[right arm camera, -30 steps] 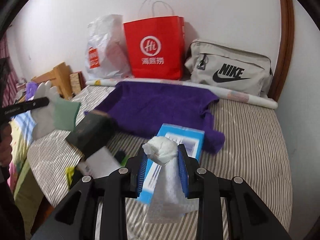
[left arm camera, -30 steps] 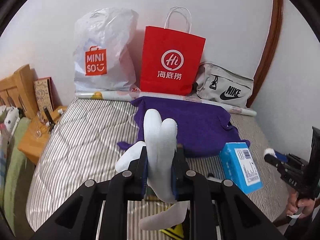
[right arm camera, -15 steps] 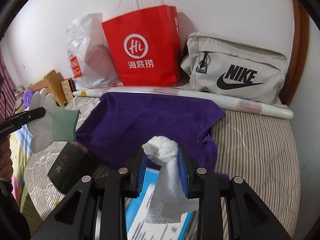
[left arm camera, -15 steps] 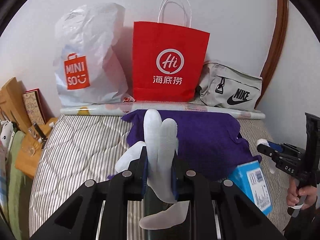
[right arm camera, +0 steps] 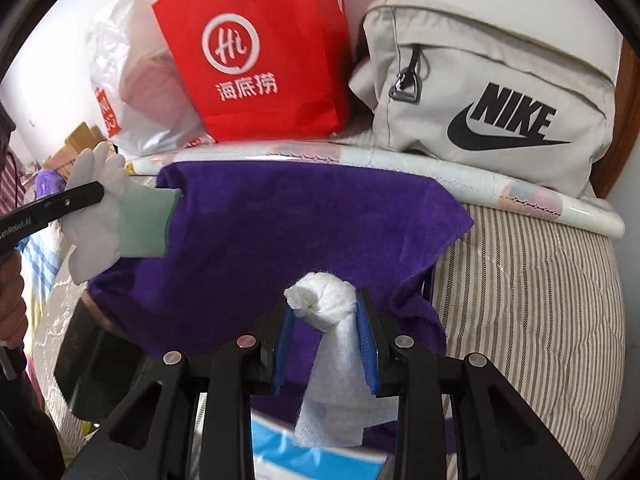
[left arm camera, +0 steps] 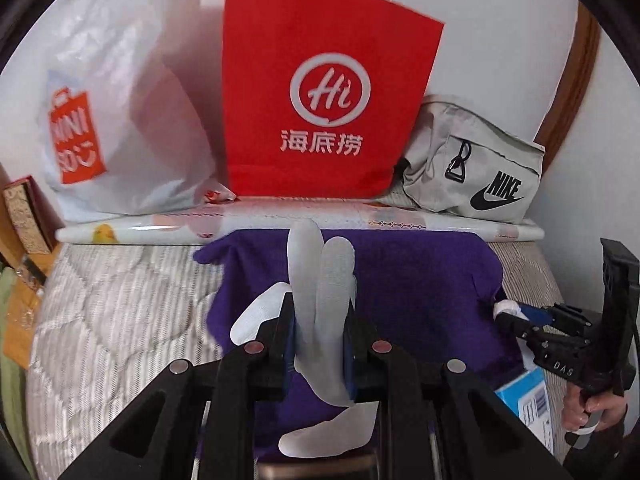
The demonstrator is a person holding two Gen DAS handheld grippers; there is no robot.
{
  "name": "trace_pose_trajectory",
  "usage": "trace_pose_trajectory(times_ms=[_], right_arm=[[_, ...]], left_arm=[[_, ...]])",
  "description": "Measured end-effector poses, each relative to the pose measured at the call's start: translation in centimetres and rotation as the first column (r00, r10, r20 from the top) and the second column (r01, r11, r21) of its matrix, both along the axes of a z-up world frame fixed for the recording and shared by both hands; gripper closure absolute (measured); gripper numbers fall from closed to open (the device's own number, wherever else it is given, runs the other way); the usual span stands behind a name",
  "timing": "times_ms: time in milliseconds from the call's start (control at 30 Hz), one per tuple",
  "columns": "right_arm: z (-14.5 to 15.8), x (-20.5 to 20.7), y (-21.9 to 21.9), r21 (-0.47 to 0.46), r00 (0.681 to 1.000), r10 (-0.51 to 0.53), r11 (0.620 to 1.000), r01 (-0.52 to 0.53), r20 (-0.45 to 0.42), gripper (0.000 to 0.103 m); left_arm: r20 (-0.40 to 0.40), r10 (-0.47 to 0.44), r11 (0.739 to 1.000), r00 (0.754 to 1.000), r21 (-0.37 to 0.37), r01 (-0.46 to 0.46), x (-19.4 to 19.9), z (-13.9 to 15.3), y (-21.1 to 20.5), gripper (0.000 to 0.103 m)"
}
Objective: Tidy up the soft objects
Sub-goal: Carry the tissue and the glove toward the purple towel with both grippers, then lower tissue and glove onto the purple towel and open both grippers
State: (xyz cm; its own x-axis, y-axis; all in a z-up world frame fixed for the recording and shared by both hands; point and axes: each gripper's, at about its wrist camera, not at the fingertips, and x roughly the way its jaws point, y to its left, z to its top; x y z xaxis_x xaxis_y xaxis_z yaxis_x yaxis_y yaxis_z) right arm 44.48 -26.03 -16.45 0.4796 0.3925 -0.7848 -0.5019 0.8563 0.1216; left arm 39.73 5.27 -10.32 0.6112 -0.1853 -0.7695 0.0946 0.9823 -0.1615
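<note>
My left gripper (left arm camera: pixel 319 330) is shut on a white glove (left arm camera: pixel 320 280) whose fingers stick up between the jaws; the glove, with a pale green cuff, also shows in the right wrist view (right arm camera: pixel 116 216). My right gripper (right arm camera: pixel 325 316) is shut on a white knotted cloth (right arm camera: pixel 328 344) that hangs down; it also shows at the right of the left wrist view (left arm camera: pixel 505 312). Both are held above a purple towel (right arm camera: pixel 300 232) spread on the striped bed (right arm camera: pixel 532 300).
Against the wall stand a red paper bag (left arm camera: pixel 324 92), a white Miniso plastic bag (left arm camera: pixel 116 120) and a grey Nike bag (right arm camera: pixel 496 92), with a rolled sheet (left arm camera: pixel 160 230) in front. A blue box (left arm camera: pixel 528 400) and a black box (right arm camera: pixel 96 364) lie near the towel's front.
Both grippers have moved forward toward the wall over the purple towel, each holding its item. The bags look larger and the blue box has dropped to the frame's bottom.
</note>
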Motion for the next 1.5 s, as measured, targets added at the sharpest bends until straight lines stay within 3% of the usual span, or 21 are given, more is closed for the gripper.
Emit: trace_pose_trajectory(times_ms=[267,500,700,833,900,967,1000,1067,1267,1500], right_arm=[[-1.5,2.0,1.4,-0.048,0.999,0.019,0.999,-0.020,-0.029,0.072],[-2.8,2.9,2.0,-0.076,0.997,0.020,0.997,-0.026,-0.080,0.072],[-3.5,3.1,1.9,-0.077,0.991,0.028,0.996,-0.039,-0.129,0.072],[-3.9,3.3,2.1,-0.066,0.986,0.036,0.997,-0.048,-0.162,0.072],[-3.5,2.9,2.2,-0.039,0.987,0.055,0.997,-0.061,-0.152,0.062],[-2.7,2.4,2.4,-0.044,0.992,0.060,0.997,-0.065,-0.108,0.048],[-2.3,2.0,2.5,-0.055,0.996,0.057,0.997,-0.061,-0.072,0.042],[-1.5,1.4,2.6,-0.069,0.999,0.048,0.996,-0.050,-0.024,0.037],[0.7,-0.1,1.2,-0.015,0.999,0.033,0.999,-0.034,-0.027,0.036],[4.1,-4.1,0.0,-0.057,0.999,0.021,0.998,-0.019,0.044,0.022]], left_arm=[[-0.098,-0.032,0.996,0.995,-0.087,0.024,3.9,-3.2,0.1,0.085],[-0.155,0.022,1.000,0.988,0.016,-0.019,5.1,-5.6,0.5,0.085],[-0.155,0.029,0.999,0.988,0.049,-0.022,4.6,-6.0,0.4,0.085],[-0.167,0.003,0.999,0.986,0.038,0.003,4.2,-5.8,0.5,0.077],[-0.178,-0.002,0.999,0.984,0.038,0.009,3.9,-5.2,0.7,0.064],[-0.151,0.000,0.999,0.989,0.047,0.008,3.4,-4.4,0.9,0.040],[-0.129,0.003,0.998,0.992,0.055,0.005,3.0,-3.8,1.0,0.036],[-0.106,0.011,0.998,0.994,0.068,-0.004,2.3,-3.0,1.4,0.035],[-0.076,0.028,0.998,0.997,0.050,-0.024,-0.5,-1.1,2.4,0.035],[0.026,0.015,0.998,1.000,0.067,-0.016,-6.4,2.3,2.3,0.035]])
